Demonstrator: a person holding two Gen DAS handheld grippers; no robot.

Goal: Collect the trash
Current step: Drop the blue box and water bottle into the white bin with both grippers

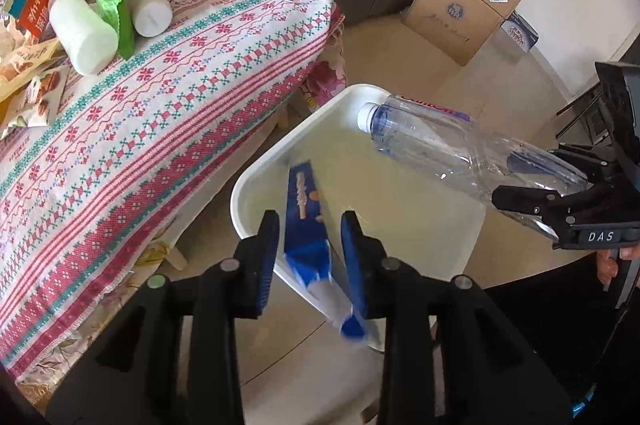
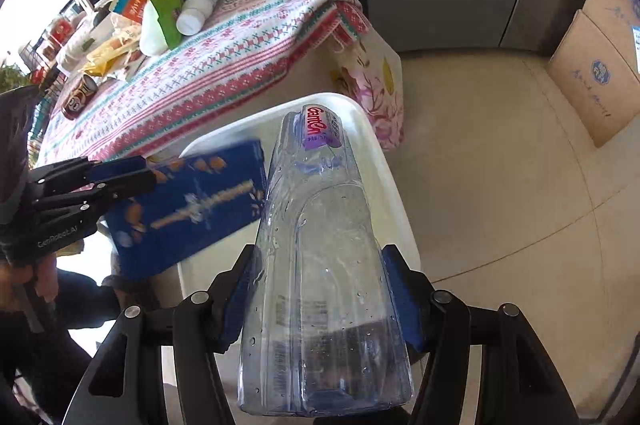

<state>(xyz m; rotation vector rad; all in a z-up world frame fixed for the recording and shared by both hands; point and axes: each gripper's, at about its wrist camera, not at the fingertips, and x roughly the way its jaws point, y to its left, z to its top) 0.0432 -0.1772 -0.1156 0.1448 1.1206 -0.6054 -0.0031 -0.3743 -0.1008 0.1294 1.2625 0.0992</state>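
White bin [image 1: 256, 181], blue wrapper [image 1: 306, 221], tablecloth [image 1: 168, 97] (red-and-teal cross-stitch bands).

A clear, empty plastic bottle [image 2: 320, 265] with a white cap and purple label is lying tilted, neck pointing down over the white bin [image 1: 256, 181] on the floor. A blue snack box [image 2: 188, 209], printed with biscuits, is hanging edge-on above the bin's near side, blurred.
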